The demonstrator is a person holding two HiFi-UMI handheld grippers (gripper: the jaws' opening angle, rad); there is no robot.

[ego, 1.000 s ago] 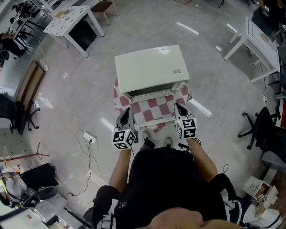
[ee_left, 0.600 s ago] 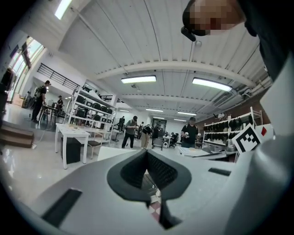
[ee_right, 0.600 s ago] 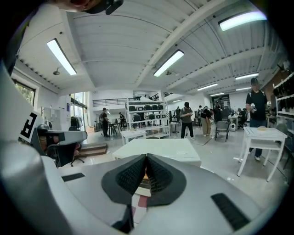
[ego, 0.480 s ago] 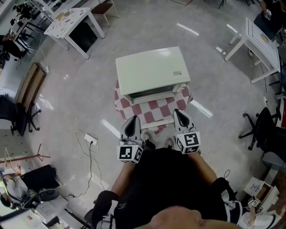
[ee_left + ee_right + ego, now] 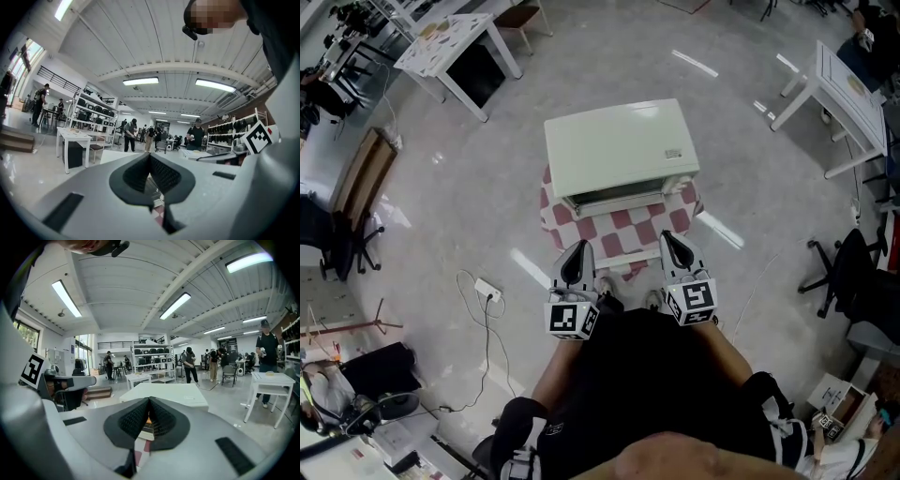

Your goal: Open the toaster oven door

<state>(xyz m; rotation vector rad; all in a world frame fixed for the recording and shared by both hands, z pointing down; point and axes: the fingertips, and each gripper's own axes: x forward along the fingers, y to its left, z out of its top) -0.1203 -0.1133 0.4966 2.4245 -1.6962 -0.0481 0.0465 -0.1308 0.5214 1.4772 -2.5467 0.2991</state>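
A cream toaster oven (image 5: 619, 150) stands on a small table with a red-and-white checked cloth (image 5: 619, 234), its door closed and facing me. In the head view my left gripper (image 5: 574, 262) and right gripper (image 5: 674, 247) hover side by side over the table's near edge, a short way in front of the oven. Both are shut with nothing between their jaws. The oven's top (image 5: 166, 392) shows beyond the shut right gripper (image 5: 149, 401) in the right gripper view. Little of the oven shows past the shut left gripper (image 5: 150, 157) in the left gripper view.
White tables stand at the far left (image 5: 455, 47) and far right (image 5: 844, 89). Office chairs sit at the left (image 5: 342, 244) and right (image 5: 853, 272) edges. A power strip with its cable (image 5: 487, 289) lies on the floor to my left. People stand by shelves (image 5: 131, 133) in the distance.
Both grippers have drawn back slightly from the oven toward my body and sit a little closer together. The oven and its door have not moved.
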